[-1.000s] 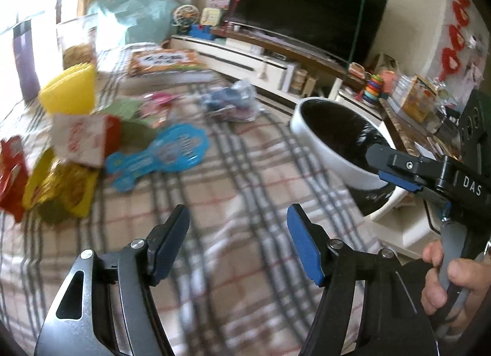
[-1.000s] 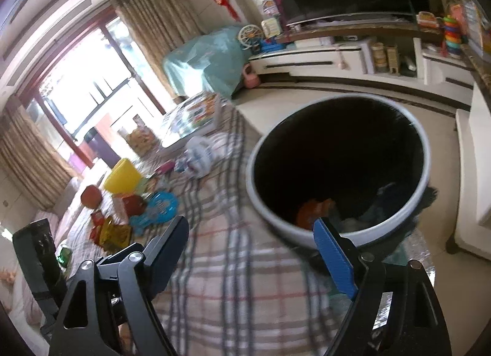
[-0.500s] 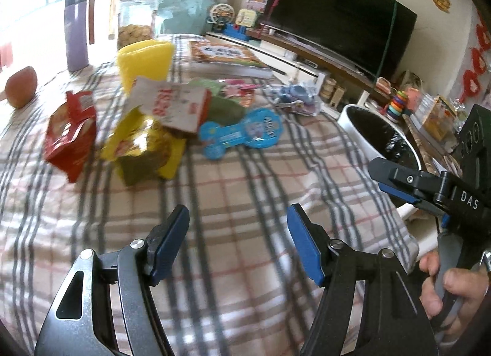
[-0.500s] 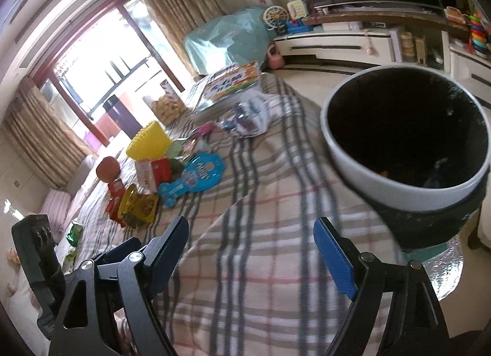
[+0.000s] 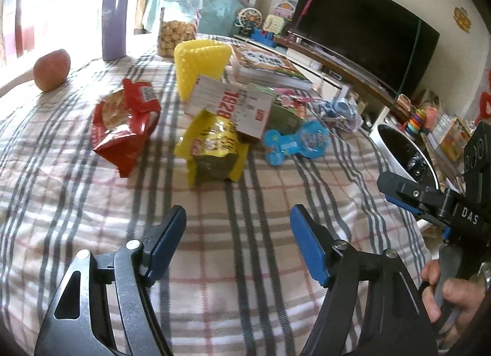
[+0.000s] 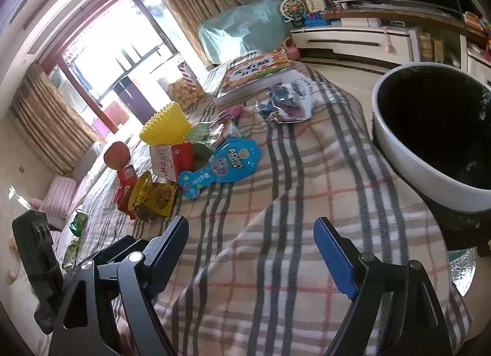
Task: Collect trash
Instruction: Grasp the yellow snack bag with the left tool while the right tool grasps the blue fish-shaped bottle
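Trash lies on a plaid tablecloth (image 5: 214, 248): a red snack bag (image 5: 125, 128), a yellow snack bag (image 5: 214, 150), a white and red carton (image 5: 230, 107), a blue bone-shaped package (image 5: 294, 142) and a crumpled clear wrapper (image 5: 337, 111). My left gripper (image 5: 237, 233) is open and empty, just short of the yellow bag. My right gripper (image 6: 251, 248) is open and empty over bare cloth; it also shows at the right of the left wrist view (image 5: 429, 199). A white bin with a black liner (image 6: 429, 147) stands beside the table's right edge.
A yellow bumpy cup (image 5: 199, 61), an apple (image 5: 50, 70), a purple bottle (image 5: 115, 21), a jar of snacks (image 5: 178, 30) and a book (image 5: 270, 67) sit farther back. A TV (image 5: 362, 30) and cabinet stand behind. Green wrappers (image 6: 76, 224) lie at the far left.
Both grippers have swung left, away from the bin and toward the trash pile. The pile is now nearer and more central in the left wrist view. Both stay open.
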### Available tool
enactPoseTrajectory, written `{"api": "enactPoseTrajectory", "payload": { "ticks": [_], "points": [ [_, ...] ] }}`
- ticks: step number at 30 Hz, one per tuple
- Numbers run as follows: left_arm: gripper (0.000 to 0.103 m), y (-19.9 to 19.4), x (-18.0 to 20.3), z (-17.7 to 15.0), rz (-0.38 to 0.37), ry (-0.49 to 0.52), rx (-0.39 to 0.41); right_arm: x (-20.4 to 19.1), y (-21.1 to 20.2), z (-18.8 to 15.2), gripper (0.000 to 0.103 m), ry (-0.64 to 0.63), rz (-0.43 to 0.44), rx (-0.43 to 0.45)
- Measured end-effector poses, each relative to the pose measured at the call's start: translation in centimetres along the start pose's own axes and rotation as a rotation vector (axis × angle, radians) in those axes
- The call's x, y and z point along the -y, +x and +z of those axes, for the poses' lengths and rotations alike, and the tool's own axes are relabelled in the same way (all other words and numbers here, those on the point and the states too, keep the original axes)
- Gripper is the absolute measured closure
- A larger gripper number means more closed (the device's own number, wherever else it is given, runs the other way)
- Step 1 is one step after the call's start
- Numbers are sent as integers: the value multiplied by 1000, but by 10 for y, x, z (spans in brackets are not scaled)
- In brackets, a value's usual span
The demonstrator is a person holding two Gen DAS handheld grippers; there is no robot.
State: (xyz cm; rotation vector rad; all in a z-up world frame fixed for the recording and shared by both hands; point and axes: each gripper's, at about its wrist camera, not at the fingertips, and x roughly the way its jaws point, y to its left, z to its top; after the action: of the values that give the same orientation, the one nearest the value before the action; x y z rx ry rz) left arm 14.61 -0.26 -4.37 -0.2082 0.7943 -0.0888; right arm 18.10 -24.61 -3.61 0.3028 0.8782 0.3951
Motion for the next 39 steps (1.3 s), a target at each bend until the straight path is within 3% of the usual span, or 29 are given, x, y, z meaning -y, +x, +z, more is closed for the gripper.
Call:
{"api": "enactPoseTrajectory", "payload": {
  "ticks": [10,20,27,29,30,31,32,39],
  "points": [
    [26,10,-13,19,25,-5,5,-16,23,10,18,-72,10,-30],
    [25,33,-22,40,41,14,-14,-29,69,36,18,-240,17,-123],
    [26,44,-25,48,44,19,-14,-33,96,53,18,-312,4,-139],
    [42,46,-25,49,34,23,-13,-35,100,55,21,-326,-2,-140],
    [47,48,-24,49,25,29,-22,-36,101,56,33,-335,-8,-139],
    [60,50,-22,49,17,36,-34,-36,101,56,40,-344,-17,-141],
    [70,51,-21,49,14,42,-39,-36,101,55,40,-346,-18,-141],
    [74,40,-11,42,-13,72,-19,-23,79,44,42,-265,31,-120]
  ]
}}
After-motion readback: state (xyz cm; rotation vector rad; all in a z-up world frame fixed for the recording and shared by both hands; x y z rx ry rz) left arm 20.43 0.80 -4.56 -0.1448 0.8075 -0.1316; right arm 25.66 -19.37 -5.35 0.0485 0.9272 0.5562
